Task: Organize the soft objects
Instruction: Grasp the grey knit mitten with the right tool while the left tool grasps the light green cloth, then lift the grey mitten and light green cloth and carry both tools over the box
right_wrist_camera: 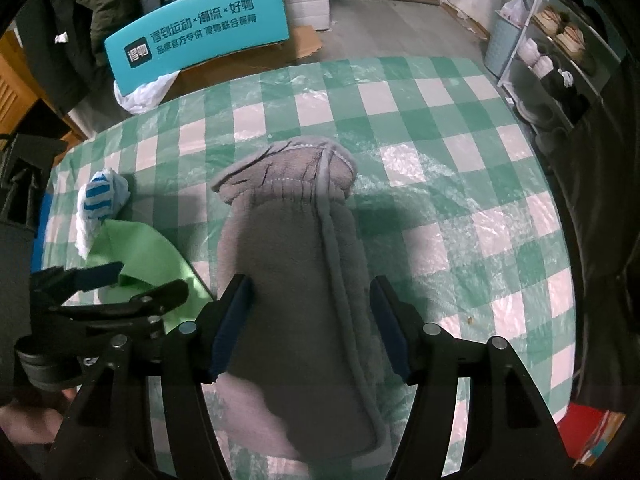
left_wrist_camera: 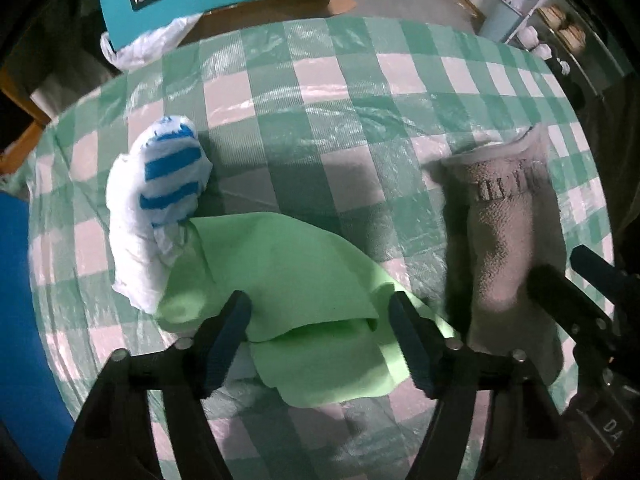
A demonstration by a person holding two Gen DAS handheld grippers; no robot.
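A folded light-green cloth (left_wrist_camera: 288,264) lies on the green-and-white checked tablecloth (left_wrist_camera: 320,120). My left gripper (left_wrist_camera: 320,316) points down over it, open, a finger on each side of the fold. A rolled white cloth with blue stripes (left_wrist_camera: 160,200) touches the green cloth's far left corner. To the right lies a rolled grey towel (left_wrist_camera: 504,232). In the right wrist view my right gripper (right_wrist_camera: 310,304) stands open astride that grey towel (right_wrist_camera: 288,240), with a small gap at the right pad. The left gripper (right_wrist_camera: 132,280) and green cloth (right_wrist_camera: 136,248) show at the left.
Beyond the table's far edge a teal sign board (right_wrist_camera: 200,36) leans on the floor with a white plastic bag (right_wrist_camera: 140,96) in front of it. A shelf with shoes (right_wrist_camera: 560,40) stands at the right. Something blue (left_wrist_camera: 20,300) sits at the table's left edge.
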